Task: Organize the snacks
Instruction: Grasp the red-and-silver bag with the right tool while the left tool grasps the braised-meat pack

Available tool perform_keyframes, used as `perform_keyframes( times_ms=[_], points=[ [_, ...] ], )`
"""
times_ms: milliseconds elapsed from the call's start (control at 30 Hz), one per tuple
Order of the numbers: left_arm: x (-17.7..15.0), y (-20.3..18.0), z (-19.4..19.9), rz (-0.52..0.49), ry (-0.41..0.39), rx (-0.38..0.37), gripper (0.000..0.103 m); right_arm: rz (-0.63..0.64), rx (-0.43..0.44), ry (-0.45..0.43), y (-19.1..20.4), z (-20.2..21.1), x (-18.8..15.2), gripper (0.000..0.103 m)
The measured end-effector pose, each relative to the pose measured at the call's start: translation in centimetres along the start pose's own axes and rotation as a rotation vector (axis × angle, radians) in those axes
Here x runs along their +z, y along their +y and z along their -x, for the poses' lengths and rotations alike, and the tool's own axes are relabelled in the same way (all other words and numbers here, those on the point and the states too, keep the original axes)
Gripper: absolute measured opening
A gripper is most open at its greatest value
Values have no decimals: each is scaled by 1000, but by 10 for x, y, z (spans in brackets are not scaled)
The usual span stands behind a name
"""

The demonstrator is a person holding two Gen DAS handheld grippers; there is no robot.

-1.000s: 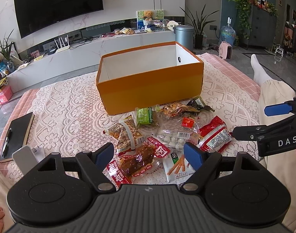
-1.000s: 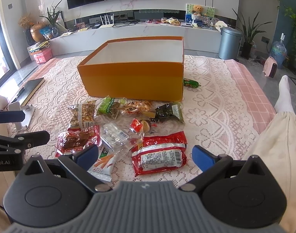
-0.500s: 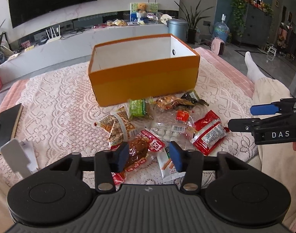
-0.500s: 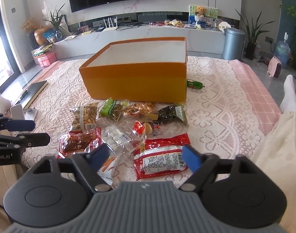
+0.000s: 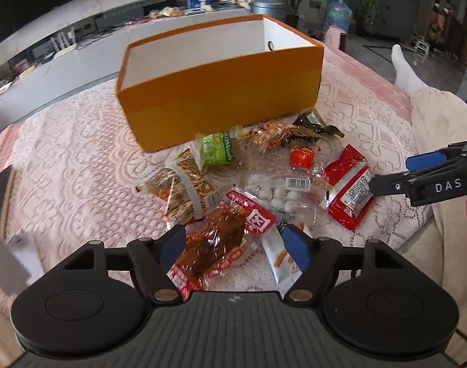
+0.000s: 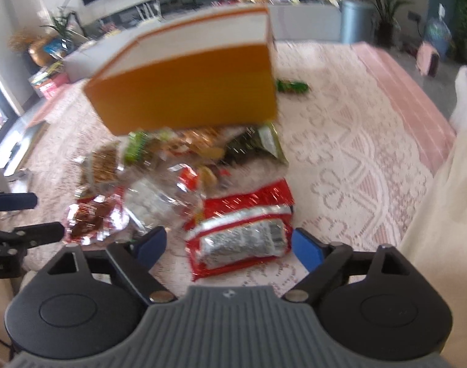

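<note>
Lace-covered worktop (image 5: 80,165) in a living room, TV at 11 o'clock. One orange box (image 5: 221,104) at 12; about nine snack packets (image 5: 273,184) scattered below. Left tongs (image 5: 235,245), right tongs (image 6: 227,245) both wide, opening, gripping nothing.

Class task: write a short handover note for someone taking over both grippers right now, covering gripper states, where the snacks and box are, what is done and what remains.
Left gripper: jaws opening, holding nothing, above the brown-and-red snack pack.
Right gripper: jaws opening, holding nothing, above the red foil packet.
Orange box: open on the lace cloth, no snack visible inside.
Snacks lie in a pile in front of the box; one green packet lies beside it.
Done: nothing boxed. Left: every snack.
</note>
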State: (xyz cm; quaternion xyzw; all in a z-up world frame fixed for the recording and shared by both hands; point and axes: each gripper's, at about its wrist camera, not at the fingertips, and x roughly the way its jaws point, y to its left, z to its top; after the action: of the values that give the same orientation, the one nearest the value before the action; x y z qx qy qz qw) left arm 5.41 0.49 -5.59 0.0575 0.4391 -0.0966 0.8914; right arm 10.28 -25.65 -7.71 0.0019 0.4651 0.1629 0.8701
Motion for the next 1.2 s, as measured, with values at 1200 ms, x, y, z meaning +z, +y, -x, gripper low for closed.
perform_keyframes(
  times_ms=[1200],
  points=[
    [-10,20,-84,-94,145,-86,87,171,-15,41,2,-87,-5,100]
  ],
)
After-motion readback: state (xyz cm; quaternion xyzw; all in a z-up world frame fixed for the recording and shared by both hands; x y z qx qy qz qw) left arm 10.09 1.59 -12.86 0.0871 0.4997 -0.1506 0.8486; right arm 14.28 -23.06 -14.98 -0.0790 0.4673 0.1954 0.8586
